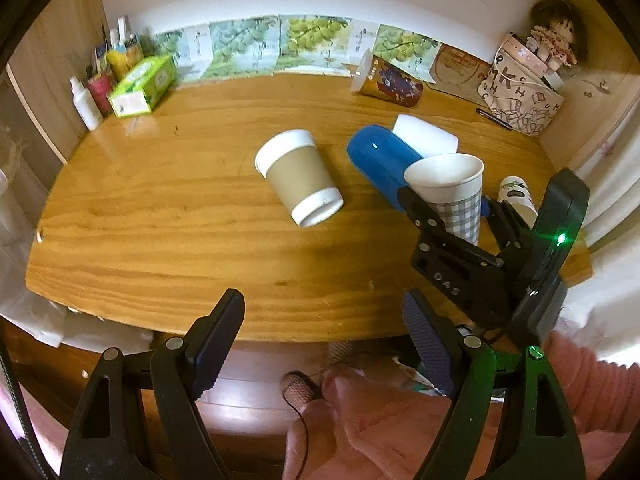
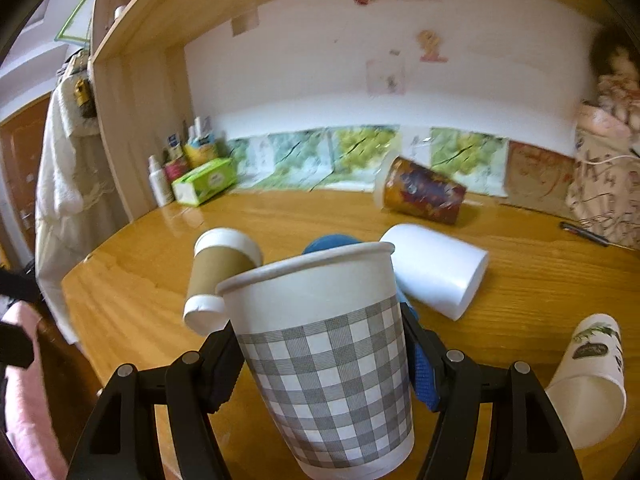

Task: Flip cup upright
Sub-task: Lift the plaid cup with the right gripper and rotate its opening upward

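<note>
My right gripper (image 2: 324,356) is shut on a grey-checked paper cup (image 2: 324,360) and holds it nearly upright, mouth up, tilted a little, above the wooden table (image 2: 140,280). The same cup (image 1: 452,196) and right gripper (image 1: 452,216) show in the left wrist view at the table's right side. My left gripper (image 1: 324,336) is open and empty, low at the table's front edge. Other cups lie on their sides: a brown-sleeved cup (image 1: 298,178), a blue cup (image 1: 380,160), a white cup (image 1: 426,134), a leaf-print cup (image 2: 588,380) and a dark patterned cup (image 1: 388,80).
A green tissue box (image 1: 144,84) and bottles (image 1: 86,104) stand at the back left. A printed bag (image 1: 520,96) with a doll (image 1: 554,36) sits at the back right, with a pen (image 1: 494,118) beside it. Pictures line the back wall.
</note>
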The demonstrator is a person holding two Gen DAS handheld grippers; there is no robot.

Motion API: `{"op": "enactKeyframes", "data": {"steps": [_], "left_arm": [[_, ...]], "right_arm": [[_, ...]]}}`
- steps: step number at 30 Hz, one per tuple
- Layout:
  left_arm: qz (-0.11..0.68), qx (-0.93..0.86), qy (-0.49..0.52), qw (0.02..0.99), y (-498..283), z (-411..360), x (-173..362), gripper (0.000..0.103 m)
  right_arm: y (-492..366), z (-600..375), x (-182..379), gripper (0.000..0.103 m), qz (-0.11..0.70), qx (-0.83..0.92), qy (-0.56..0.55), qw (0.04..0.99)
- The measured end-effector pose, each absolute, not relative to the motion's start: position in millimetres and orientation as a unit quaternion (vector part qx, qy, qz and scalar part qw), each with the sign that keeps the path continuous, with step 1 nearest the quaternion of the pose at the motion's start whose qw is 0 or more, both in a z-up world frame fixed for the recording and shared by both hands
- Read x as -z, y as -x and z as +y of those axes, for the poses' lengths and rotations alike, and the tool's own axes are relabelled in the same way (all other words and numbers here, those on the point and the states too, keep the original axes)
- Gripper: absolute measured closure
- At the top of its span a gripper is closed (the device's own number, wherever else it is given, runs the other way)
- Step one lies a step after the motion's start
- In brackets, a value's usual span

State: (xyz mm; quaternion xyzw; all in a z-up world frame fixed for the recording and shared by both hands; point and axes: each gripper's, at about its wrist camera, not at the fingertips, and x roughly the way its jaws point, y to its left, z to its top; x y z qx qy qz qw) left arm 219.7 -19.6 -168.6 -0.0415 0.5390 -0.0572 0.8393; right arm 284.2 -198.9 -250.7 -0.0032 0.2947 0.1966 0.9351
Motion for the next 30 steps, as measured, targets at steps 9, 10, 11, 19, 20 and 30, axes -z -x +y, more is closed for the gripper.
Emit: {"op": "enactKeyframes", "data": {"steps": [9, 10, 11, 19, 20, 30], "left_arm": [[0.550, 0.078, 0.030, 0.831, -213, -6, 178, 0.019], [0.549, 0.079, 0.027, 0.831, -214, -5, 179, 0.019], [0.548, 0.078, 0.024, 0.832, -214, -3, 179, 0.019], [0.539, 0.086, 0.004, 0.838, -220, 9, 181, 0.019], [0.538, 0.087, 0.001, 0.838, -221, 9, 180, 0.019], [0.533, 0.114, -0.022, 0.838, -224, 0, 178, 0.019]], "right_arm": [[-252, -189, 264, 0.033, 0.268, -0.165, -0.012, 0.949], [-249, -188, 266, 0.033, 0.267, -0.162, -0.013, 0.950], [-244, -187, 269, 0.033, 0.264, -0.156, -0.016, 0.952], [-230, -187, 277, 0.032, 0.243, -0.126, -0.043, 0.961], [-229, -187, 277, 0.032, 0.239, -0.123, -0.044, 0.962], [-223, -191, 273, 0.032, 0.210, -0.100, -0.059, 0.971]]}}
